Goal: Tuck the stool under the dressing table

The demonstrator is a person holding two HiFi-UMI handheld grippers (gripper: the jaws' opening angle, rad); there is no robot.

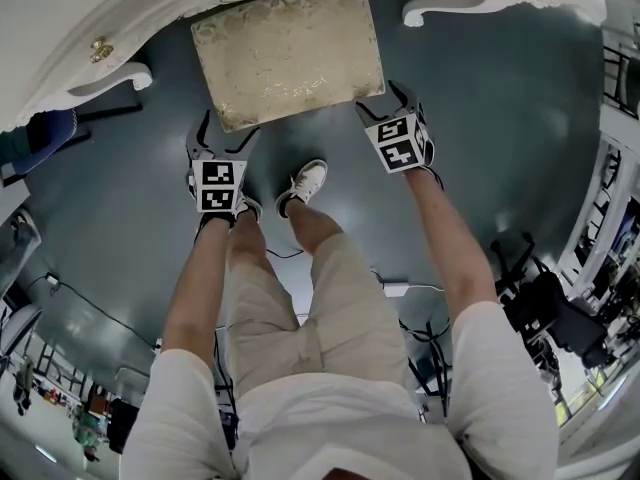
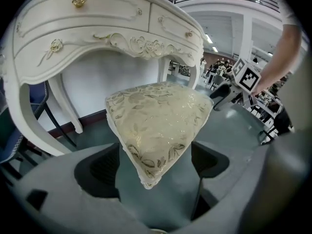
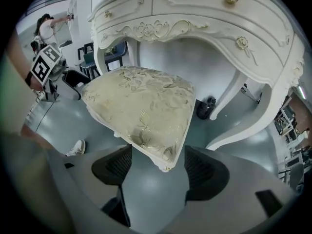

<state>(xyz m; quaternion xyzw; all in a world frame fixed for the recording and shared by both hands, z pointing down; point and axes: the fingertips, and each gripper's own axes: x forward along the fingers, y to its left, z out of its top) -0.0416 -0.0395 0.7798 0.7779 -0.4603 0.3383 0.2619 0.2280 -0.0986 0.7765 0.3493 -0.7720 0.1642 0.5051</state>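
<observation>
A stool [image 1: 288,53] with a cream and gold brocade cushion stands on the grey floor, its far side under the edge of the white dressing table [image 1: 130,8]. My left gripper [image 1: 228,133] sits at the stool's near left corner, my right gripper [image 1: 385,103] at the near right corner. In the left gripper view the cushion corner [image 2: 146,177] lies between the open jaws of the left gripper [image 2: 155,167], with gaps on both sides. In the right gripper view the right gripper [image 3: 158,172] also stands open around the other cushion corner [image 3: 165,165], untouched. The table's drawers [image 3: 204,18] rise behind.
The person's white shoe [image 1: 305,181] is on the floor just behind the stool. A blue chair [image 1: 40,133] stands left of the table. Cables [image 1: 400,288] lie on the floor at the right, near racks. A dark object [image 3: 207,107] sits by a table leg.
</observation>
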